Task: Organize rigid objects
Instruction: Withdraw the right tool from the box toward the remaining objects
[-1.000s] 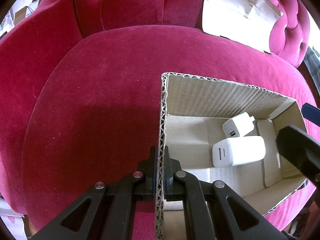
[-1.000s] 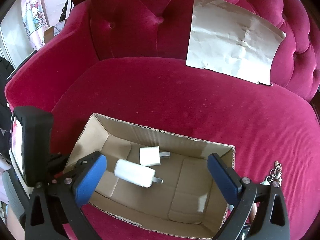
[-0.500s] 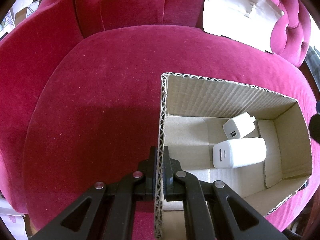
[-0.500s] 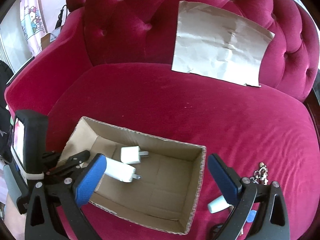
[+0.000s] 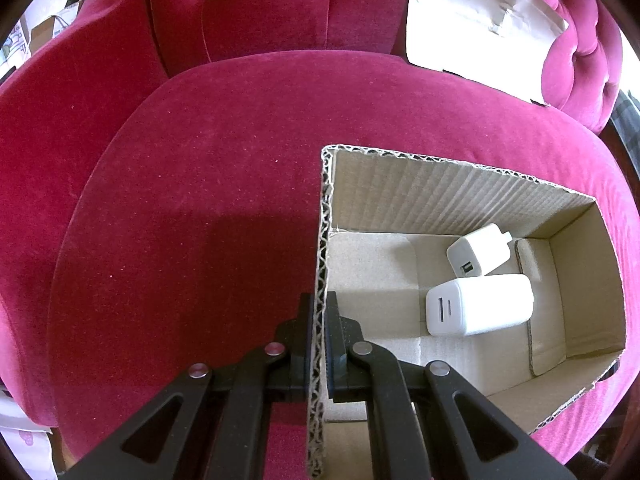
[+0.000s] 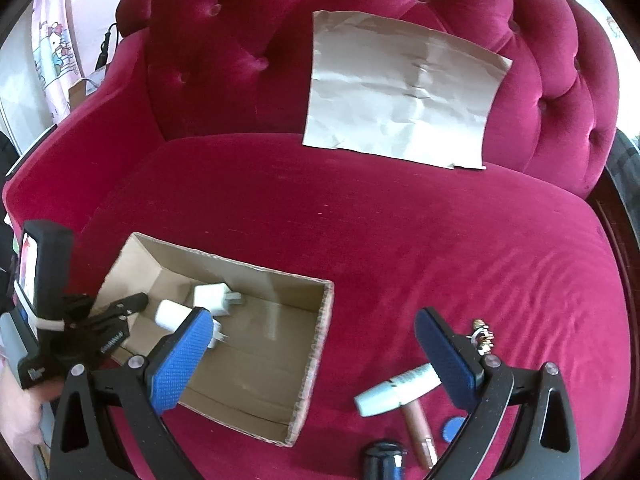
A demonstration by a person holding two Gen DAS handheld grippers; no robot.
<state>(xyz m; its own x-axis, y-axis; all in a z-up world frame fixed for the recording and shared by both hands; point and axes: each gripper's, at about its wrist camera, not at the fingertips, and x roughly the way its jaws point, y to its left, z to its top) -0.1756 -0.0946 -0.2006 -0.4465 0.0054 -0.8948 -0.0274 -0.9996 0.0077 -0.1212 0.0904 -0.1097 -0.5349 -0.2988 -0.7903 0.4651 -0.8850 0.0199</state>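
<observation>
An open cardboard box (image 5: 460, 192) (image 6: 256, 380) sits on a red velvet sofa seat. Two white chargers lie inside: a larger one (image 5: 480, 310) (image 6: 172, 314) and a smaller one (image 5: 478, 250) (image 6: 212, 298). My left gripper (image 5: 318, 320) is shut on the box's left wall; it shows in the right wrist view (image 6: 128, 304). My right gripper (image 6: 312, 356) is open and empty above the seat, right of the box. Near it lie a white tube (image 6: 396, 390), a rose-gold tube (image 6: 420, 428), a blue cap (image 6: 452, 428), a dark blue object (image 6: 384, 458) and a metal keyring (image 6: 482, 334).
A sheet of brown paper (image 6: 400, 88) (image 5: 480, 24) leans on the tufted backrest. The sofa arm (image 6: 80, 152) rises at the left. The wooden sofa frame (image 6: 624, 240) runs along the right.
My right gripper has moved right, away from above the box, bringing the small items on the seat into view. The left gripper and the box have stayed still.
</observation>
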